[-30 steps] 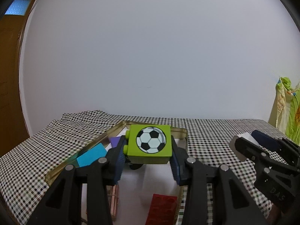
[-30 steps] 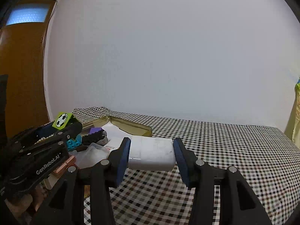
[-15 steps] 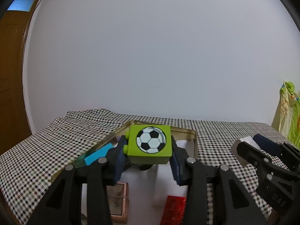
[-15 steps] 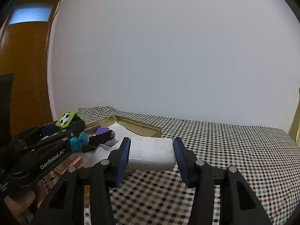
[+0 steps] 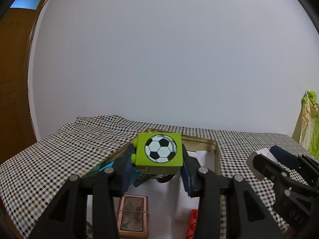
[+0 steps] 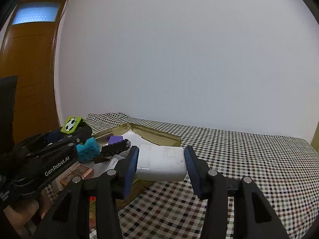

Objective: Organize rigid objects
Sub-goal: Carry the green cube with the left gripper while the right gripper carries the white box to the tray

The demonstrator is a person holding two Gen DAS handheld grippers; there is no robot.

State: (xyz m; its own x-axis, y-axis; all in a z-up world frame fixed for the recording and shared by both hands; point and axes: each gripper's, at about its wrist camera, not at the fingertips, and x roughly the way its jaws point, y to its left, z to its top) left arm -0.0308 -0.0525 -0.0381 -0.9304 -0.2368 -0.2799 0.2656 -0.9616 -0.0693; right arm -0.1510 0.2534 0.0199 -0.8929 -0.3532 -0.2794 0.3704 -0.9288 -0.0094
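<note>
My left gripper [image 5: 156, 166] is shut on a green block with a football picture [image 5: 159, 153], held above the gold tray [image 5: 216, 151]. The same green block [image 6: 72, 123] shows at the left of the right wrist view, over the gold tray [image 6: 159, 134]. My right gripper [image 6: 160, 162] is shut on a white box [image 6: 161, 163] and holds it just right of the tray, above the checked cloth [image 6: 249, 159]. In the left wrist view the right gripper [image 5: 277, 160] sits at the far right with the white box [image 5: 264, 153] between its pads.
In the tray lie a cyan block [image 6: 87, 149], a purple block [image 6: 115, 139], a dark toy [image 6: 115, 149], a copper-framed box [image 5: 133, 215] and a red brick [image 5: 191, 225]. A brown door [image 6: 28, 79] stands at the left, colourful cloth [image 5: 311, 123] at the right.
The left gripper with the green block has drifted slightly over the tray, so the copper-framed box now shows beneath it. Both grips are unchanged.
</note>
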